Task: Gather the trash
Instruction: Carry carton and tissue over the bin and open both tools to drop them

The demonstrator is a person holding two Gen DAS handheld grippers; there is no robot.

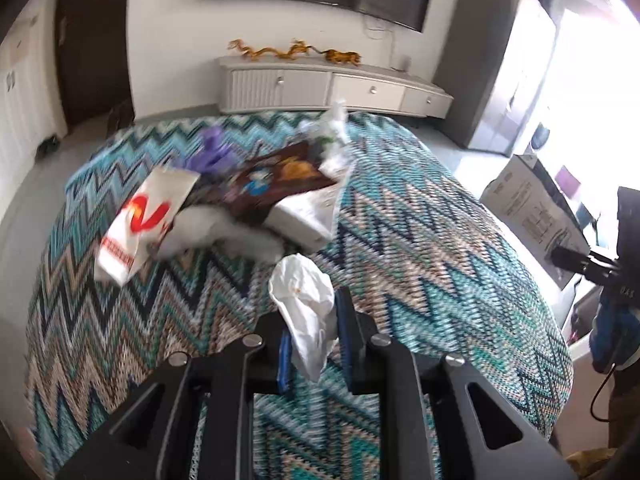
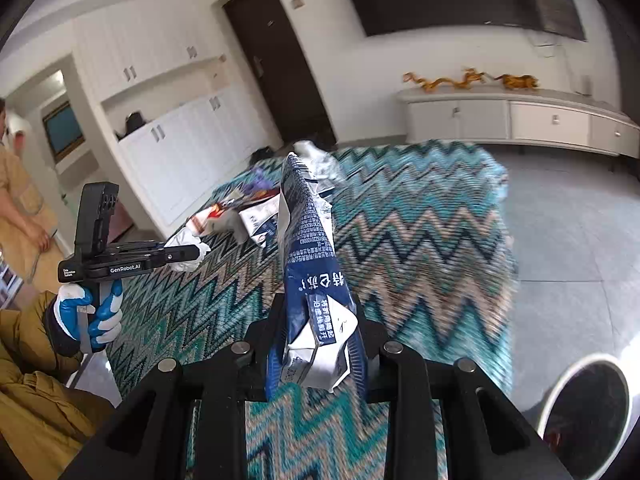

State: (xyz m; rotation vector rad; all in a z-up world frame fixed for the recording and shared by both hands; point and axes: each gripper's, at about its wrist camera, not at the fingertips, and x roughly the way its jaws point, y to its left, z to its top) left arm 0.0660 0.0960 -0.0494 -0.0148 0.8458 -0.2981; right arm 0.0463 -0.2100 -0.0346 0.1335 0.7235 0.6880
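My left gripper [image 1: 314,336] is shut on a crumpled white tissue [image 1: 304,296], held above the zigzag-patterned table cover [image 1: 420,240]. The right wrist view shows that same gripper [image 2: 192,256] from the side, in a blue-and-white gloved hand [image 2: 90,316], with the white tissue [image 2: 188,246] at its tip. My right gripper [image 2: 318,344] is shut on a flattened blue-and-white carton [image 2: 308,240] that sticks up from its fingers. More trash lies on the cover: a white bag with a red mark [image 1: 140,220], a brown wrapper [image 1: 272,184], a purple scrap [image 1: 216,152] and clear plastic [image 1: 334,132].
A round bin with a white rim [image 2: 588,408] stands on the grey floor at the lower right. A white sideboard [image 1: 332,88] runs along the far wall. A cardboard box [image 1: 532,208] sits right of the table. A person in a tan coat [image 2: 24,208] stands at the left.
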